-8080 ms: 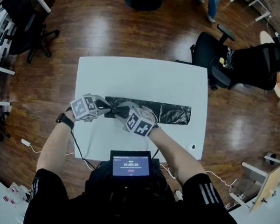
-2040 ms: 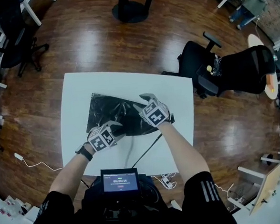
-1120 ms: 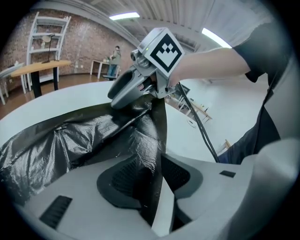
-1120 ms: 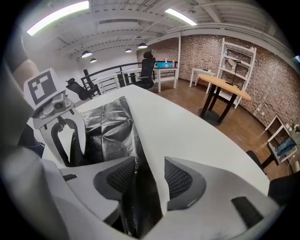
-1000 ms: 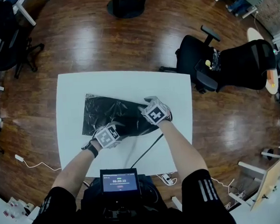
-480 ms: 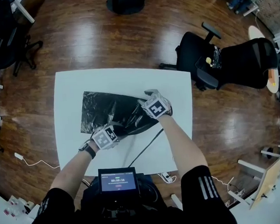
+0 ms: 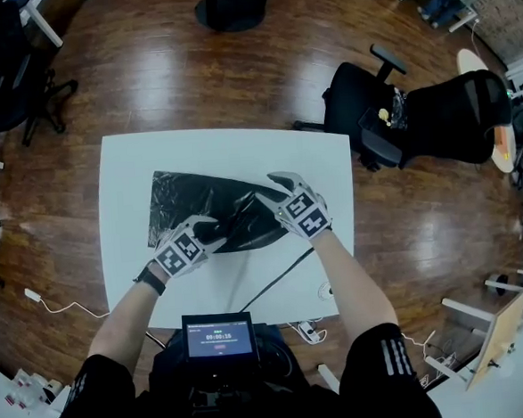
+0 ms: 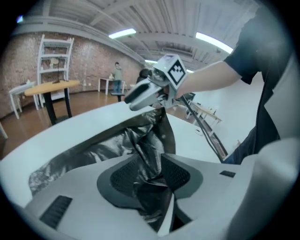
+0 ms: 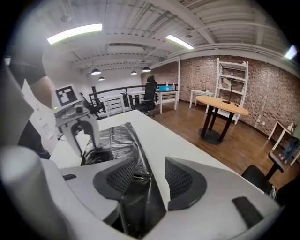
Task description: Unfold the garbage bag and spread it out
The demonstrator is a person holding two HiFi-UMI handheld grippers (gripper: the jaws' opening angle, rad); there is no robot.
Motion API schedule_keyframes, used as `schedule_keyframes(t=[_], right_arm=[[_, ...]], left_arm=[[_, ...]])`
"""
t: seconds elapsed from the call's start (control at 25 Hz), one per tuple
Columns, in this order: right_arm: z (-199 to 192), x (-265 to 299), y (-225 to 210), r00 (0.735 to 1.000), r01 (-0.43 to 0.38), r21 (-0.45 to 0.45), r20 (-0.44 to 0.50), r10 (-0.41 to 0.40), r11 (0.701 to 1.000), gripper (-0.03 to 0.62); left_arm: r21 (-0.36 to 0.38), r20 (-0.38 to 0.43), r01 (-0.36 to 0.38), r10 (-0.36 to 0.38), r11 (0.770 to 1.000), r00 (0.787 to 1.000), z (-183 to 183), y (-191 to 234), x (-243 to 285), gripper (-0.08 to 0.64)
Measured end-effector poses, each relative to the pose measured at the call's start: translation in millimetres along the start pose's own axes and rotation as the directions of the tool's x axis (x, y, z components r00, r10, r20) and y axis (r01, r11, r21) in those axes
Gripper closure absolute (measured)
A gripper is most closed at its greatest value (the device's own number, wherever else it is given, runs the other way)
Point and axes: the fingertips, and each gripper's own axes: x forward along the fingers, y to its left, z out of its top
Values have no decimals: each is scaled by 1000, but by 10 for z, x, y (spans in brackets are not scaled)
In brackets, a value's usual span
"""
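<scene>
both forearms reach forward over the white table (image 7: 133, 159), each gripper tilted downward toward the black garbage bag (image 7: 189, 200), which lies partly spread and crumpled across the middle of the table. left gripper (image 7: 209, 229), at the bag's near edge: jaws partly closed, clamping a bunched fold of film between the pads. right gripper (image 7: 274, 190), at the bag's right end: jaws partly closed, pinching a pleat of film that rises off the table to it. a black cable (image 7: 275, 279) crosses the near part of the table.
</scene>
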Motion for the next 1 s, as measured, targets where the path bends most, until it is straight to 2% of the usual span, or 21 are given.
schedule_keyframes(t=[0.08,0.16,0.32,0.48,0.6,0.68,0.8,1.0], right_arm=[[-105,-86,122,999,-35,-34,-19,35,999,359],[-308,-121,228,996,-66,-65,-72,62,996,359],[-670,-160,323,984,-109,-58,-147,100,992,359],[-815,-223,327,982,-120,-62,-154,109,991,357],[-605,-351,345,995,-78,-123,-72,69,989,357],[-494,-419,421,995,-89,-143,-50,82,986,357],[-624,-375,547,982,-155,-155,-129,135,976,357],[-1041,-213,536,953,-191,-138,-265,150,972,347]], left_arm=[[11,7,-69,69,998,998,-38,252,-157,399],[24,-24,-110,111,994,994,-158,468,-293,385],[92,-95,-144,152,985,984,-418,771,-519,348],[163,-176,-139,168,977,970,-661,978,-616,307],[210,-227,-123,171,970,959,-774,1053,-627,307],[231,-241,-111,167,967,956,-793,1070,-614,302],[267,-276,-86,162,960,947,-851,1091,-569,295],[283,-319,-53,146,958,936,-930,1157,-533,244]])
